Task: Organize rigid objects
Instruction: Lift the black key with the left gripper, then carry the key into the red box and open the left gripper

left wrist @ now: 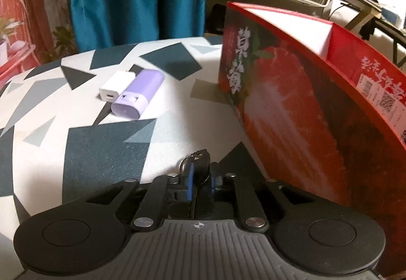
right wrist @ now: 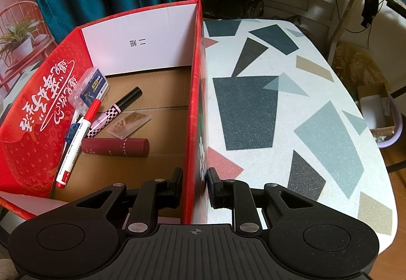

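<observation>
On the table [left wrist: 83, 153], with its pattern of dark and grey shapes, a white charger [left wrist: 114, 87] lies at the far left touching a lilac cylindrical case [left wrist: 138, 94] just to its right, both well apart from the left gripper [left wrist: 200, 178]. That gripper's jaws are clenched on a small dark object [left wrist: 199, 163] with a metal ring, possibly a key fob, held low over the table just left of the red strawberry box [left wrist: 304, 112]. In the right wrist view the box [right wrist: 38, 127] stands open, and on its cardboard floor toward the left wall lie a clear plastic case [right wrist: 90, 88], a red marker [right wrist: 76, 143], a checkered pen [right wrist: 114, 112], a flat clear case [right wrist: 129, 122] and a maroon tube [right wrist: 116, 147] nearest the camera. The right gripper [right wrist: 195, 183] grasps the box's right wall, one jaw inside and one outside.
</observation>
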`<state>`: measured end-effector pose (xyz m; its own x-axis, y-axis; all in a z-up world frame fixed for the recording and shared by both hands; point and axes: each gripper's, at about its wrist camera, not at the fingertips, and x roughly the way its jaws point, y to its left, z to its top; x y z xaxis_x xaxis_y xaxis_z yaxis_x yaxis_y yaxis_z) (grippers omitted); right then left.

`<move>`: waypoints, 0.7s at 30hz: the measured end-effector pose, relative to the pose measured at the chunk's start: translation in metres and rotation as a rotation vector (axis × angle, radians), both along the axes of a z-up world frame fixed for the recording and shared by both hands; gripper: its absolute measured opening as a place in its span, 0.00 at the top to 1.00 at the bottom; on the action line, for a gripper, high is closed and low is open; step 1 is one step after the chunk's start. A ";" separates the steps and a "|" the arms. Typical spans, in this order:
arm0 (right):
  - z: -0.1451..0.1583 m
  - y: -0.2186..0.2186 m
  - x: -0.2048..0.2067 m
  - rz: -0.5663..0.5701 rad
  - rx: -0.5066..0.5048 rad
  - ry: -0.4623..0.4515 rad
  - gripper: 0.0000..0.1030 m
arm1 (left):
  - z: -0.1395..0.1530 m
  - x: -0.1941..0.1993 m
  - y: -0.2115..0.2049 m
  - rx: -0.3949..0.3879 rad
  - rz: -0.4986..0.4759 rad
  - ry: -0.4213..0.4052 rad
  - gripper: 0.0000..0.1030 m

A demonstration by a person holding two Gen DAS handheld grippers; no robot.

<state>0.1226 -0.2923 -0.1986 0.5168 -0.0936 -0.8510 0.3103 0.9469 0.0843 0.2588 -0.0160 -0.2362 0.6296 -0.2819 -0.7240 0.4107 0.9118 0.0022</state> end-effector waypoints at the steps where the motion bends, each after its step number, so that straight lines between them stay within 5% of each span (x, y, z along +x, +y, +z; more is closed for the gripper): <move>1: 0.000 -0.001 -0.002 0.000 0.000 0.000 0.81 | -0.002 0.000 0.001 0.014 0.016 0.002 0.74; 11: 0.000 -0.001 -0.002 0.001 0.002 -0.002 0.80 | -0.004 -0.002 0.014 0.001 0.018 0.013 0.73; 13: 0.000 0.000 -0.001 0.001 0.001 -0.001 0.80 | -0.004 -0.001 0.017 -0.010 0.025 0.016 0.90; 21: 0.000 -0.001 -0.002 0.002 0.001 0.000 0.80 | -0.004 -0.001 0.025 -0.109 0.049 0.072 0.91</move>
